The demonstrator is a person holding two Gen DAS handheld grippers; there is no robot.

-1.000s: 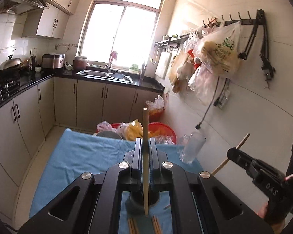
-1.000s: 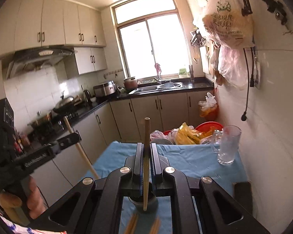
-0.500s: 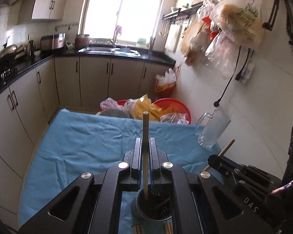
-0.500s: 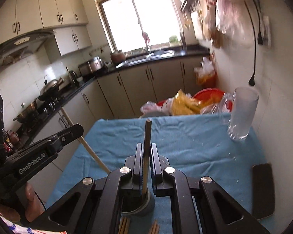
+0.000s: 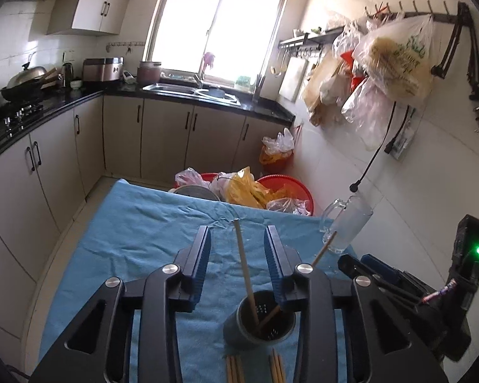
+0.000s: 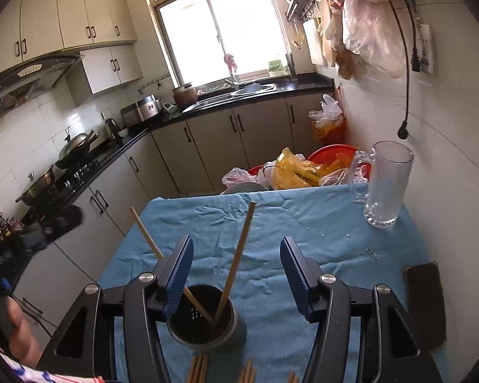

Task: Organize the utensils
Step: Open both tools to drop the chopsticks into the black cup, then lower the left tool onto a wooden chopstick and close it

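A dark round utensil holder [image 5: 259,321] [image 6: 202,318] stands on the blue cloth. Two wooden chopsticks lean in it: one [image 5: 245,268] [image 6: 236,261] and another [image 5: 323,249] [image 6: 150,243]. My left gripper [image 5: 238,242] is open above the holder, its jaws on either side of the first chopstick, not touching it. My right gripper [image 6: 236,255] is open too, above the holder. More chopsticks [image 5: 233,368] [image 6: 199,367] lie on the cloth in front of the holder. The right gripper's body [image 5: 399,284] shows in the left view; the left gripper's body [image 6: 38,233] shows in the right view.
A glass mug [image 5: 346,223] [image 6: 386,183] stands at the table's far right by the tiled wall. A dark phone [image 6: 426,303] lies at the right edge. Red basins and plastic bags [image 5: 258,190] sit beyond the table's far edge. Cabinets run along the left.
Both grippers were shut on a chopstick each above the holder. They lowered, then opened; both chopsticks now lean loose in the holder.
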